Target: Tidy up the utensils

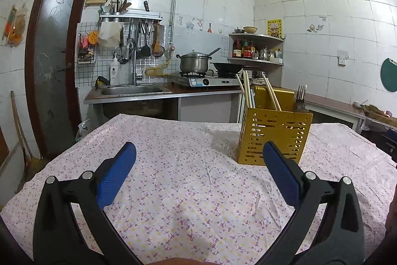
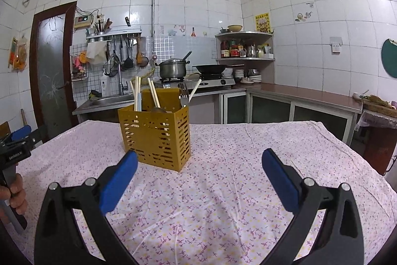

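Yellow perforated utensil caddy [image 2: 155,134] upright mid-table [image 2: 248,190], holding chopsticks [image 2: 136,93] and fork [image 2: 183,93] | left hand-held gripper [image 1: 199,160] spread, empty | right hand-held gripper [image 2: 199,165] spread, empty | no loose utensils visible; judged near done | advice: keep clear, don't tip caddy.

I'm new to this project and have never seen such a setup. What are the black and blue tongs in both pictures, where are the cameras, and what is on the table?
There is no robot here. A person holds a two-finger gripper in each hand, and a fisheye camera on each one looks forward along its blue-padded fingers. One picture comes from the left gripper, the other from the right gripper. Both are open and hold nothing. The right view also shows the left gripper at its left edge, with the person's hand on its handle. On the floral tablecloth stands a yellow perforated utensil holder with chopsticks and a fork standing in it. No loose utensils show on the cloth. Behind is a kitchen counter with a stove.
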